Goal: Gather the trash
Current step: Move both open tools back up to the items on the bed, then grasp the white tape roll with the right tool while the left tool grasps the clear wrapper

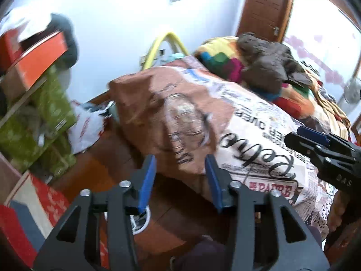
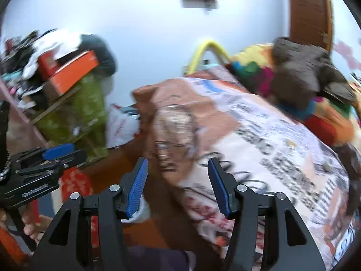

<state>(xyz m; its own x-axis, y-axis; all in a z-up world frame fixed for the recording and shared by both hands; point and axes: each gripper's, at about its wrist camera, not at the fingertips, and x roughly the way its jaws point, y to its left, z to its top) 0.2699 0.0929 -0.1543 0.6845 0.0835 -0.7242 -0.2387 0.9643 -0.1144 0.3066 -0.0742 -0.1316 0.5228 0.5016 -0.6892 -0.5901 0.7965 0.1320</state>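
Note:
Both views are blurred. My left gripper [image 1: 180, 177] hangs open over the wooden floor [image 1: 108, 171] at the corner of a bed, with nothing between its blue pads. My right gripper [image 2: 178, 181] is open too and holds nothing; in the left wrist view the right gripper [image 1: 312, 140] shows at the right edge, above the bed. The left gripper [image 2: 56, 154] appears at the left of the right wrist view. A crumpled white plastic bag [image 1: 88, 124] [image 2: 123, 124] lies on the floor between shelf and bed. A small white thing [image 1: 141, 220] [image 2: 141, 213] lies on the floor under the fingers.
A bed with a newspaper-print sheet [image 1: 259, 135] [image 2: 282, 146] fills the right, piled with a colourful blanket [image 1: 221, 61] and a brown garment [image 1: 264, 63]. On the left stand a shelf with green cloth [image 1: 45, 117] and an orange box [image 1: 40, 61]. A red patterned box [image 1: 49, 196] sits low left, a wooden door [image 1: 264, 6] behind.

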